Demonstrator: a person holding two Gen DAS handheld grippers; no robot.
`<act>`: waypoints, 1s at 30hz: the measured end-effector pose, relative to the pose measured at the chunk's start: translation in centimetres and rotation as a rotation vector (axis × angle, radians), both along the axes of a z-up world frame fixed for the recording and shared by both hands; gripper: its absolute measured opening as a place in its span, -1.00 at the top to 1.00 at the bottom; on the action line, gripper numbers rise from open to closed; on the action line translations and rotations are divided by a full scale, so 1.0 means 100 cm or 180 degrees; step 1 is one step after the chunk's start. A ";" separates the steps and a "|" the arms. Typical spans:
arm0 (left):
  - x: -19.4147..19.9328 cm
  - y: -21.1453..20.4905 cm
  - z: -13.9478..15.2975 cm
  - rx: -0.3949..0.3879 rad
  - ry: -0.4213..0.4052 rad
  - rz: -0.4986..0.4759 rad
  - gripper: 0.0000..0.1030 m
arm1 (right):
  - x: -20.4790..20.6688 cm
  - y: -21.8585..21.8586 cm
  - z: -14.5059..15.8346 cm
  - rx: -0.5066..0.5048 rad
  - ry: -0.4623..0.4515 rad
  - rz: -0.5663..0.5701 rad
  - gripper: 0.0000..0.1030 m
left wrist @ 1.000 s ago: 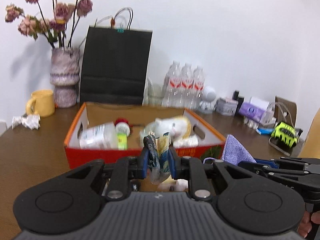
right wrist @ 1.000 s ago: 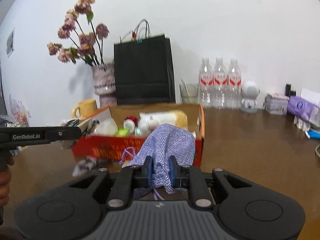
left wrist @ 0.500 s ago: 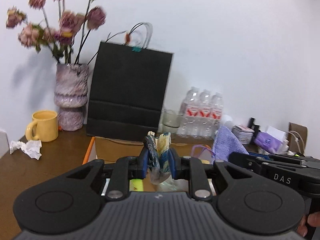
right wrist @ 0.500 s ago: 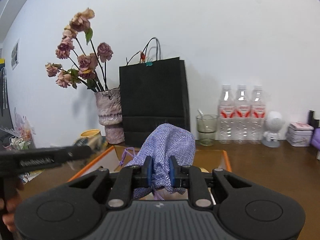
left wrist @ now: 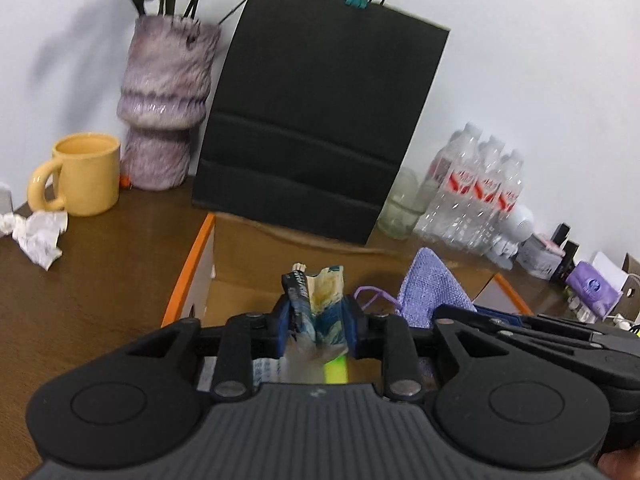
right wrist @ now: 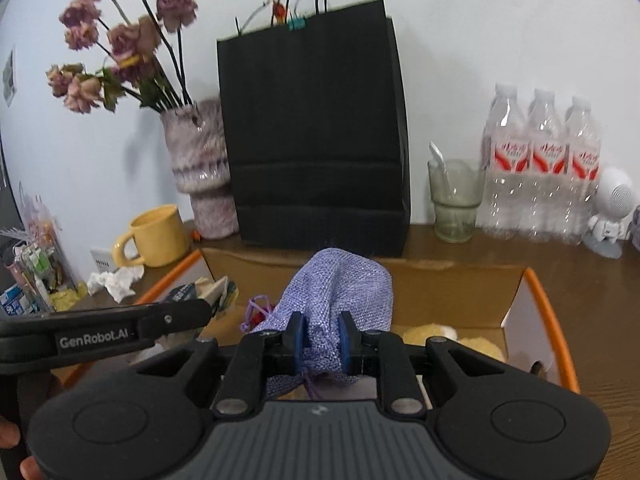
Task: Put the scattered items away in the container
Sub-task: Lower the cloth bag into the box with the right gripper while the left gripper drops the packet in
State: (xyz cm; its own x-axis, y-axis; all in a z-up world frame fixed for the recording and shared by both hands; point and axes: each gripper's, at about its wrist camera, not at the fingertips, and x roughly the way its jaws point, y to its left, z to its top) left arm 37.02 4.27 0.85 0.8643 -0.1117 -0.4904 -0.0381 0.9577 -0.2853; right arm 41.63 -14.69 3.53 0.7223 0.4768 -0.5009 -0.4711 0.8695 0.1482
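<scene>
My left gripper [left wrist: 316, 320] is shut on a crumpled blue-and-yellow snack wrapper [left wrist: 318, 300] and holds it above the orange-rimmed cardboard box [left wrist: 188, 268]. My right gripper [right wrist: 322, 340] is shut on a purple woven pouch [right wrist: 340, 292] with a drawstring, also over the box [right wrist: 544, 308]. The pouch shows in the left wrist view [left wrist: 434, 288], just right of the wrapper. The wrapper shows in the right wrist view [right wrist: 212, 290], left of the pouch. A pale plush item [right wrist: 452, 338] lies inside the box.
A black paper bag [right wrist: 316, 136] stands right behind the box. A vase of dried flowers [right wrist: 200, 172], a yellow mug [right wrist: 158, 236] and crumpled paper [right wrist: 114, 282] are at the left. A glass [right wrist: 454, 200], water bottles [right wrist: 540, 168] and a white figurine [right wrist: 610, 212] are at the right.
Both grippers have moved forward, from in front of the box to above it, keeping hold of the wrapper and the pouch. The bag and vase look much closer.
</scene>
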 end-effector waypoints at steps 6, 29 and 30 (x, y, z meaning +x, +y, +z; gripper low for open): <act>-0.007 -0.007 0.001 0.0168 -0.0068 0.0034 -0.32 | -0.002 0.000 -0.002 -0.0138 -0.0002 -0.0064 0.08; -0.027 -0.006 0.026 0.0265 -0.0169 0.0323 -1.00 | -0.013 -0.025 0.025 -0.0191 0.0045 -0.0342 -1.00; -0.030 -0.006 0.029 0.0262 -0.0209 0.0310 -1.00 | -0.017 -0.026 0.028 -0.0194 0.0020 -0.0342 -1.00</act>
State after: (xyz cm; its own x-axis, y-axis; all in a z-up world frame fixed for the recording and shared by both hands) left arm 33.98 3.64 3.77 0.8995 0.0126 -0.4366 -0.1159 0.9707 -0.2107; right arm 39.97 -17.28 6.29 0.7644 0.3653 -0.5313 -0.3740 0.9224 0.0961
